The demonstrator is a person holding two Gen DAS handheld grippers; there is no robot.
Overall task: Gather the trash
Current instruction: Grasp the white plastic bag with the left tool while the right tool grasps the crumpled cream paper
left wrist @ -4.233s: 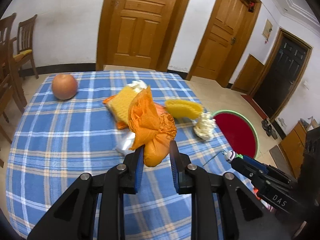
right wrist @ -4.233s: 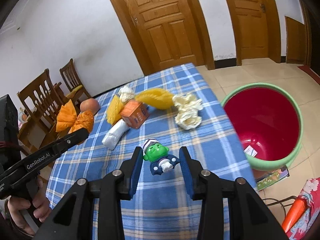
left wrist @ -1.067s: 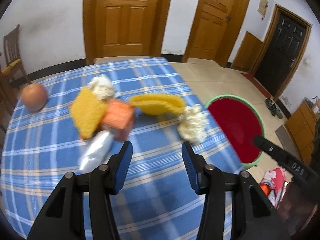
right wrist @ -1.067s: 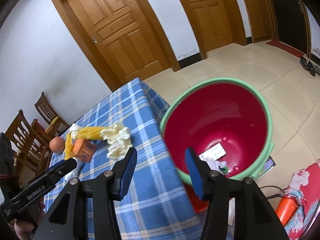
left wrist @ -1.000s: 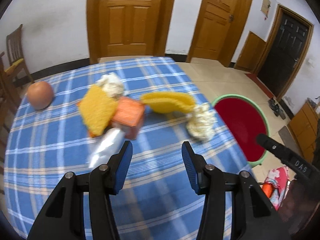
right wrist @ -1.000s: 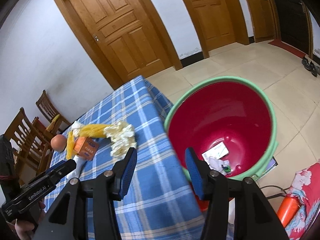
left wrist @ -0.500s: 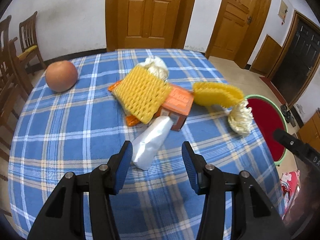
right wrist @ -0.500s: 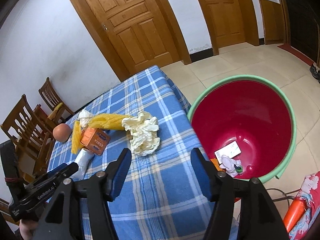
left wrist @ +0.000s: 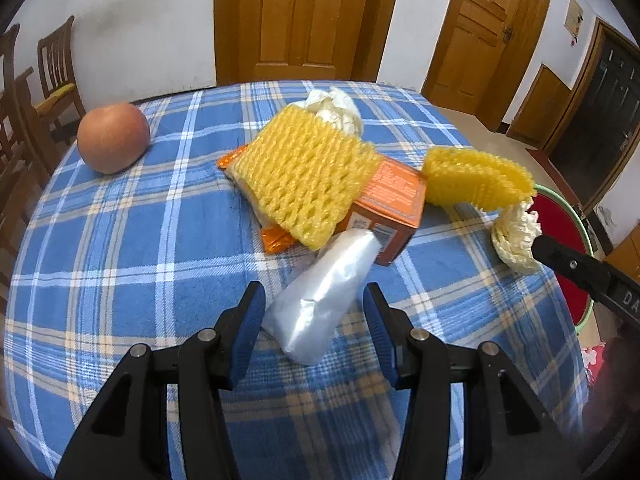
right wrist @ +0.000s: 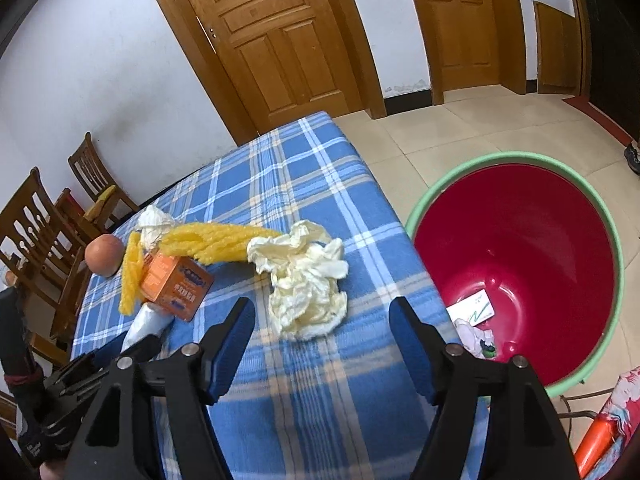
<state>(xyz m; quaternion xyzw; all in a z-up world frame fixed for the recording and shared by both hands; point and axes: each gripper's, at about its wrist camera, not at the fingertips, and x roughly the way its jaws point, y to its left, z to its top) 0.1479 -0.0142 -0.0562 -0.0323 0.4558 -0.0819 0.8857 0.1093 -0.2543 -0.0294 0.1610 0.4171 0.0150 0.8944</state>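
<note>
Left gripper [left wrist: 314, 322] unclosed around plastic bag [left wrist: 320, 300]; red bin [right wrist: 520, 216] holds scraps

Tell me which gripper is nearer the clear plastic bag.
Left. The left gripper straddles the clear plastic bag, jaws open; the right gripper faces the crumpled tissue, farther off.

- An apple [left wrist: 113, 137] sits on the blue plaid tablecloth [left wrist: 120, 240], apart from the clutter.
- Wooden chairs [right wrist: 38, 220] stand beside the table.
- Panelled wooden doors [right wrist: 272, 36] line the white wall.
</note>
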